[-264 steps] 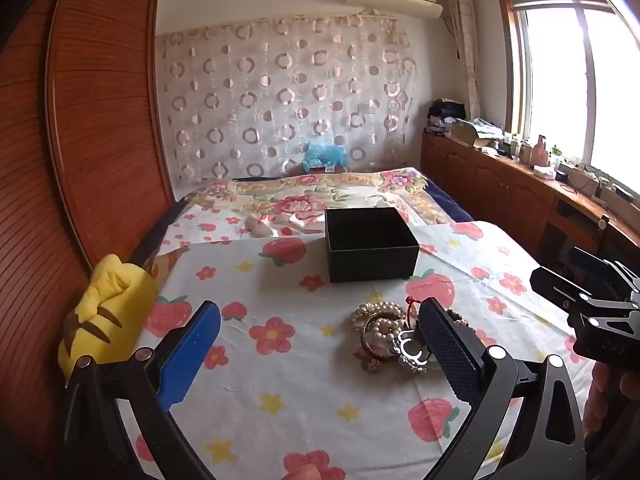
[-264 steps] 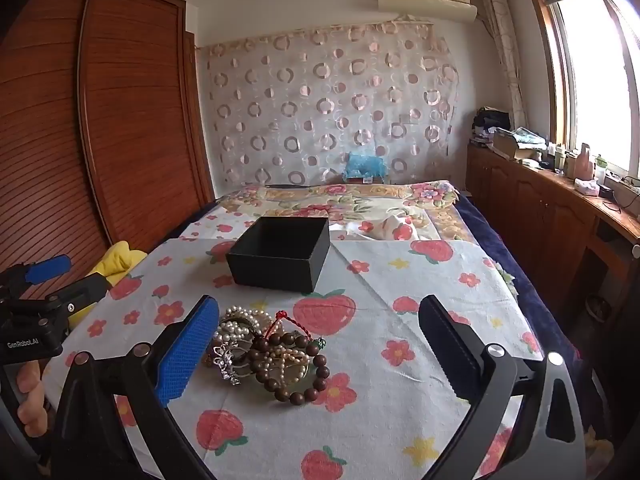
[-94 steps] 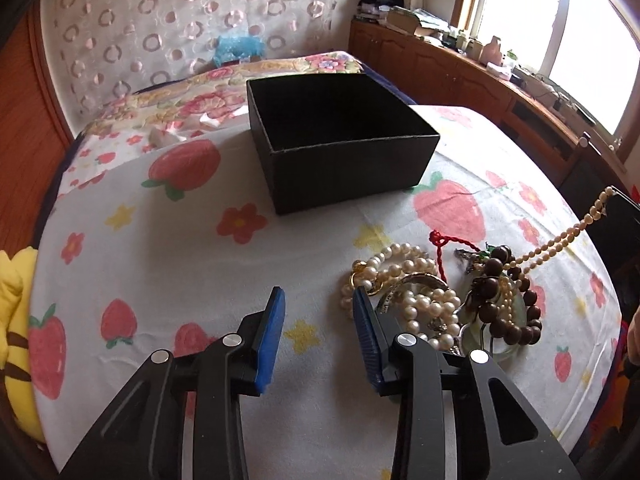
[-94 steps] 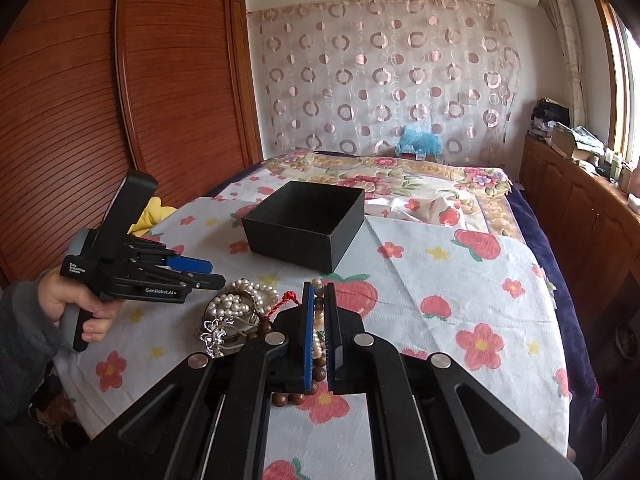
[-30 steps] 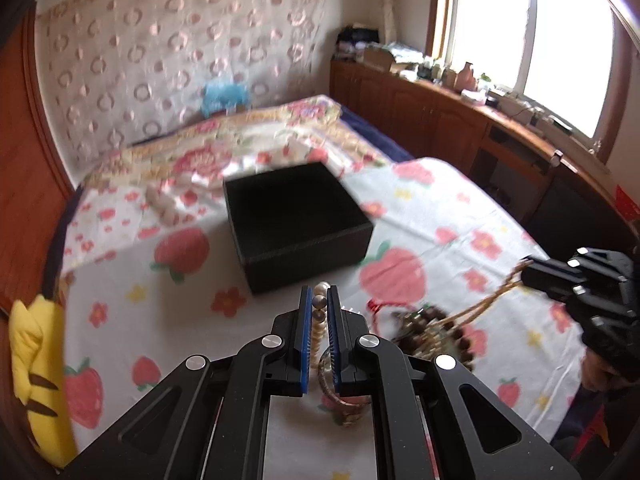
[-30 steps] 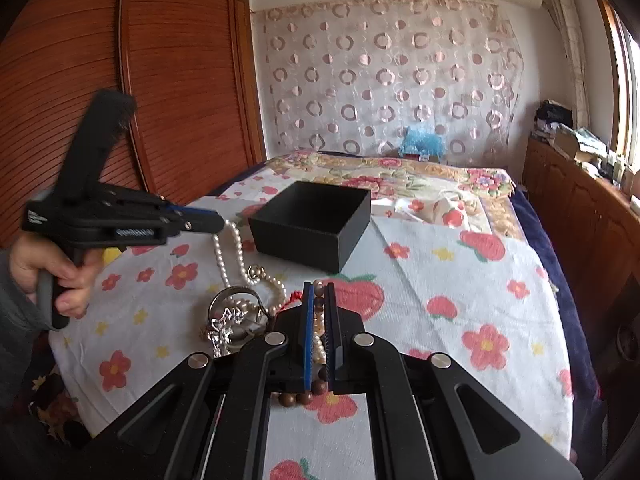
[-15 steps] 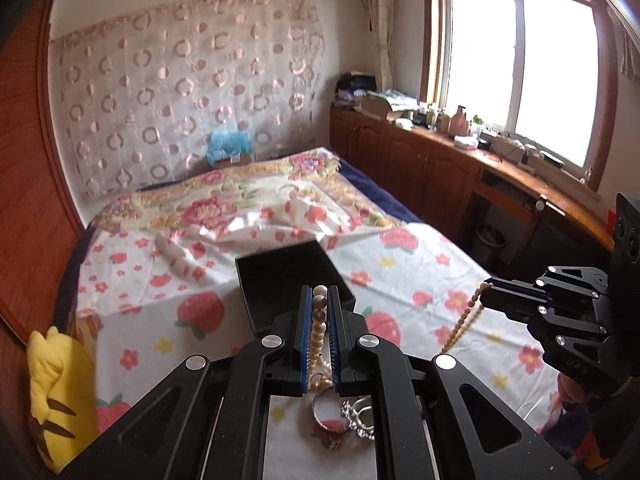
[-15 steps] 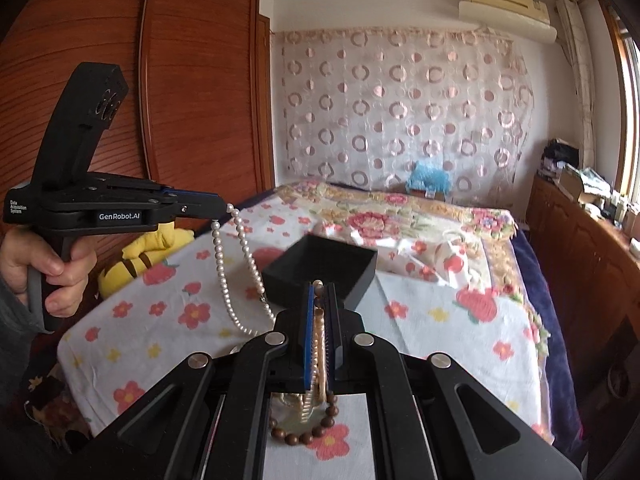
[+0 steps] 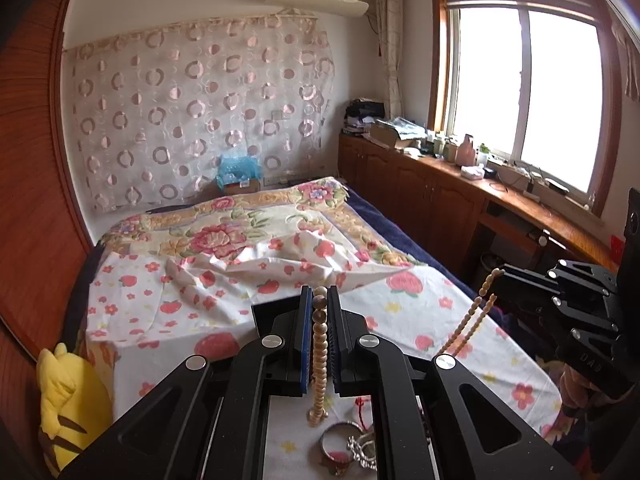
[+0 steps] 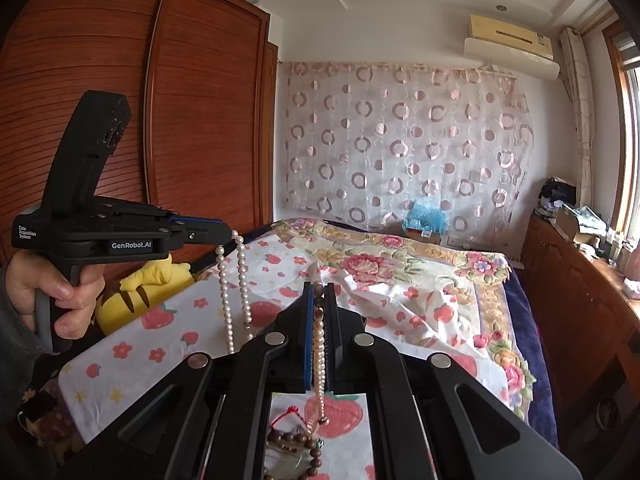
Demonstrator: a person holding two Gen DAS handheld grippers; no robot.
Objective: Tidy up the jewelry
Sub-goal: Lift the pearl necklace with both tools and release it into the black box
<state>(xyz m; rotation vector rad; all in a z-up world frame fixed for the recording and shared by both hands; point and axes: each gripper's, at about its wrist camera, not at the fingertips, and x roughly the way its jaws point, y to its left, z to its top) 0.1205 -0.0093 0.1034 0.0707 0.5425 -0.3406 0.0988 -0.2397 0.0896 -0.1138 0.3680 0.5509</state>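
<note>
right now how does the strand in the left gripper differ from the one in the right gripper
The left gripper holds a pearl strand with bigger, whiter beads; the right gripper holds a fine strand that looks beige. The pearl strand hangs nearly straight down; the fine strand slants in the left wrist view. Both are pinched in shut grippers.

Pearl necklace [image 10: 224,292]: white beads with a faint pink sheen. Left gripper [image 9: 319,293]: black frame, blue pads, silver bolts; right gripper [image 10: 318,288] the same. Bedsheet [image 9: 404,308]: white, printed with red strawberries, pink flowers, small yellow stars. Quilt [image 9: 224,232] behind it: cream with large pink roses and an orange-yellow border. Bead bracelet [image 10: 296,450]: dark brown, beside a red cord [image 10: 286,414]. Plush toy [image 9: 66,404]: bright yellow with brown stripes. Curtain [image 10: 400,140]: sheer white with pink and brown rings. Wardrobe [image 10: 200,100]: reddish-brown slats.
</note>
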